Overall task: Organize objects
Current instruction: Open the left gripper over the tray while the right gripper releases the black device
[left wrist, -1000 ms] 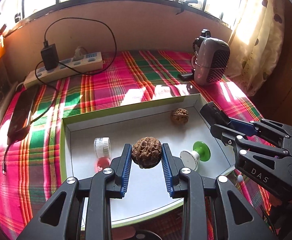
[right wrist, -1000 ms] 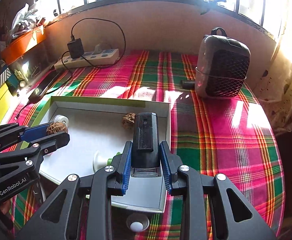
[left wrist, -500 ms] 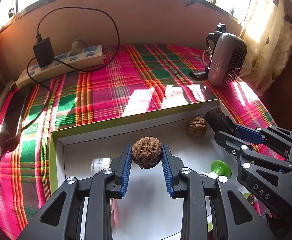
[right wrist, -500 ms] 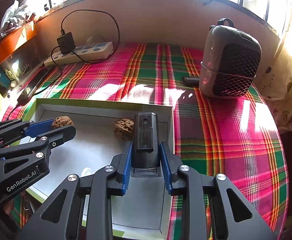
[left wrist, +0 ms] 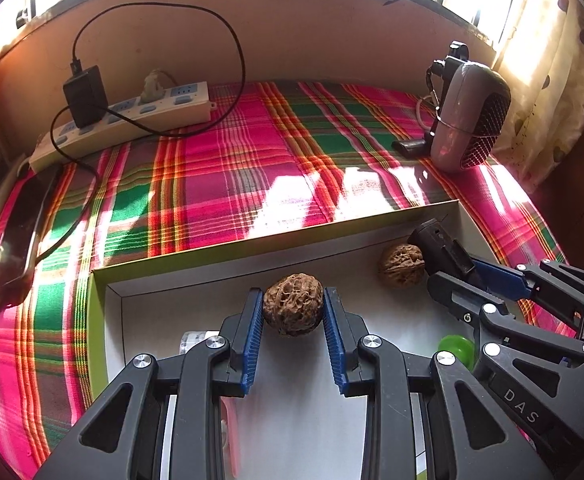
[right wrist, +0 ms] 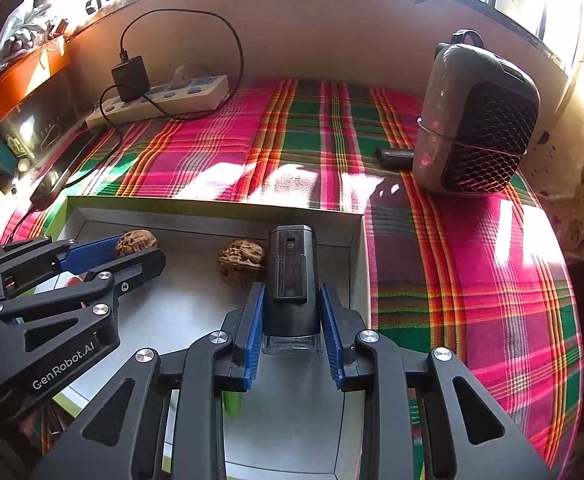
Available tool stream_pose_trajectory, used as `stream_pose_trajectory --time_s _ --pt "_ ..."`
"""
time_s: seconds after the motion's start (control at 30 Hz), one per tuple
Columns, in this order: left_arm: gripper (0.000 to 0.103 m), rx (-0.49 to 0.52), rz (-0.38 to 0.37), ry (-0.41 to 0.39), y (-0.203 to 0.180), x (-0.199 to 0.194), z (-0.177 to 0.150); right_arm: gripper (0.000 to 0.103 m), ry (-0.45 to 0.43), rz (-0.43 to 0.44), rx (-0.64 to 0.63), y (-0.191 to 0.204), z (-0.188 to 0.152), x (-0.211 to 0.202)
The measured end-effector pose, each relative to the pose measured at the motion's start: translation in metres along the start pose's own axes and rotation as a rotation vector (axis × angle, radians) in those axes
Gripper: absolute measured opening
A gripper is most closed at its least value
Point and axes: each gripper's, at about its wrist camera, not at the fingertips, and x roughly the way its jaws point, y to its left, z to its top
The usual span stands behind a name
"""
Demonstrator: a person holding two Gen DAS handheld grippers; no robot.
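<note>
We log the dark walnut (left wrist: 293,304) clamped between the left gripper (left wrist: 293,322) fingers, held over the white box (left wrist: 116,292). A second ago the box's far wall lay well beyond the fingertips; now it sits just past them, so both hands have advanced toward the far end and dropped slightly. The right gripper (right wrist: 292,312) fingers hold the black device (right wrist: 290,276), its tip now beside the loose walnut (right wrist: 242,262) near the far right corner. Neither grip has changed. We judge both items are close to set-down inside the box. The bench's plaid cloth (left wrist: 228,168) beyond is untouched.
</note>
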Motion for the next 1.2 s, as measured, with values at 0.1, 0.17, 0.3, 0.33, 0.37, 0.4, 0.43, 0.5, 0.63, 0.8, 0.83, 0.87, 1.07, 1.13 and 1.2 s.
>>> stream_pose_trajectory --time_s 0.1,0.17,0.3,0.33,0.37,0.4,0.43,0.5,0.63,0.8,0.83,0.87,1.07,1.13,1.2 --pt "0.027 -0.006 0.002 0.005 0.0002 0.0032 0.0006 0.029 0.007 0.007 -0.001 0.0015 0.0008 0.0030" --pt "0.027 -0.006 0.003 0.008 -0.0003 0.0041 0.0009 0.029 0.011 0.015 0.004 0.0008 0.0005 0.0044" --pt "0.027 -0.002 0.005 0.010 -0.0013 0.0050 0.0019 0.029 0.013 0.032 0.008 0.0010 0.0010 0.0061" --pt "0.027 -0.004 0.004 0.011 -0.0009 0.0053 0.0022 0.029 0.014 0.034 0.009 0.0011 0.0007 0.0060" --pt "0.027 -0.007 0.002 0.011 -0.0004 0.0053 0.0025 0.029 0.014 0.036 0.010 0.0012 0.0006 0.0063" --pt "0.027 -0.010 0.001 0.012 -0.0001 0.0054 0.0027 0.029 0.015 0.041 0.012 0.0011 0.0003 0.0069" --pt "0.027 -0.009 0.002 0.013 -0.0002 0.0055 0.0028 0.029 0.016 0.046 0.015 0.0011 0.0002 0.0074" --pt "0.028 -0.007 0.006 0.013 -0.0008 0.0057 0.0030 0.029 0.015 0.046 0.017 0.0014 0.0000 0.0078" --pt "0.028 -0.016 -0.001 0.013 -0.0008 0.0059 0.0034 0.029 0.012 0.045 0.017 0.0016 -0.0006 0.0073" --pt "0.028 -0.011 0.004 0.016 -0.0016 0.0064 0.0040 0.029 0.009 0.042 0.015 0.0015 -0.0004 0.0072" --pt "0.028 -0.013 0.001 0.015 -0.0006 0.0061 0.0037 0.029 0.008 0.043 0.016 0.0013 -0.0003 0.0072" --pt "0.028 -0.017 -0.003 0.015 0.0004 0.0061 0.0038 0.029 0.007 0.044 0.018 0.0013 -0.0002 0.0073" --pt "0.028 -0.022 -0.007 0.015 0.0010 0.0061 0.0042 0.029 0.004 0.038 0.019 0.0017 0.0000 0.0066" --pt "0.028 -0.032 -0.012 0.015 0.0016 0.0060 0.0043 0.029 0.003 0.040 0.021 0.0020 0.0004 0.0067" --pt "0.028 -0.035 -0.015 0.014 0.0021 0.0059 0.0043 0.029 0.003 0.040 0.022 0.0016 0.0003 0.0065"
